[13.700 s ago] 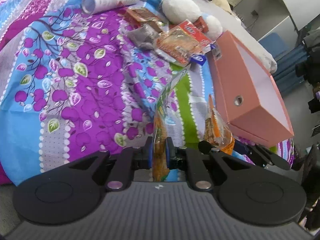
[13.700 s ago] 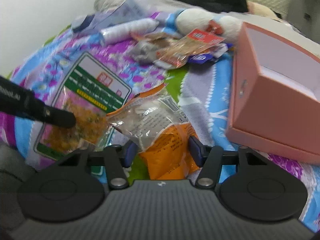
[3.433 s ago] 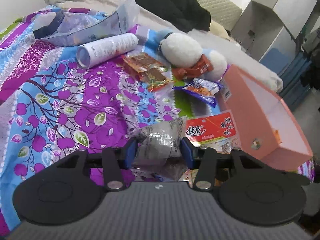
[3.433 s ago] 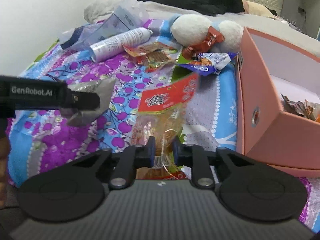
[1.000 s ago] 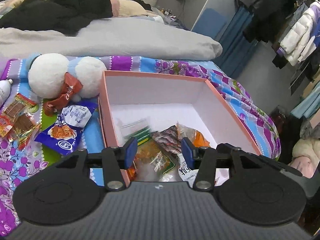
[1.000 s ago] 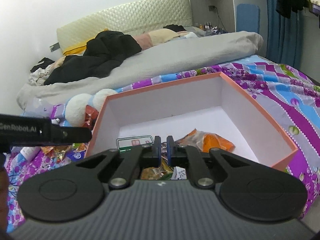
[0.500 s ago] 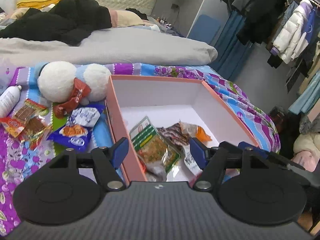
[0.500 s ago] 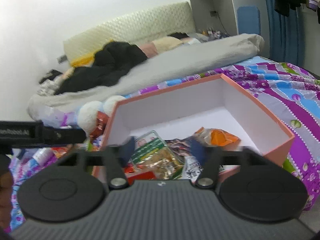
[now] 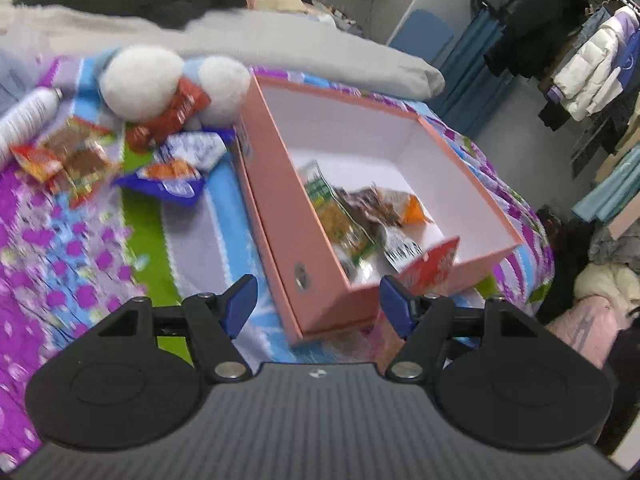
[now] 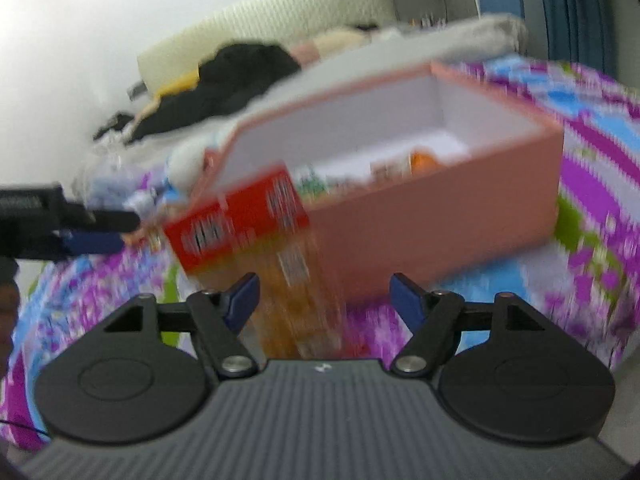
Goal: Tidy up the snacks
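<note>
A pink box [image 9: 280, 216] with a white inside lies on the bed and holds several snack packets [image 9: 360, 216]. My left gripper [image 9: 314, 300] is open and empty, just short of the box's near corner. My right gripper [image 10: 324, 296] is open; a red and orange snack packet [image 10: 256, 224] hangs loose between the jaws against the box's near wall [image 10: 440, 220], blurred. That packet also shows at the box's near corner in the left wrist view [image 9: 432, 268]. More packets lie left of the box: a blue and white one [image 9: 180, 168] and red-brown ones [image 9: 72, 156].
A white plush toy [image 9: 168, 76] with a red wrapper [image 9: 176, 112] lies behind the loose packets. A white spray can [image 9: 24, 120] lies far left. Grey duvet and black clothes lie behind. Hanging coats [image 9: 580, 60] stand off the bed to the right.
Both grippers have pulled back from over the box and their jaws have opened wider. The right gripper's red packet is out of its grip, against the box's near wall. Both views are blurred.
</note>
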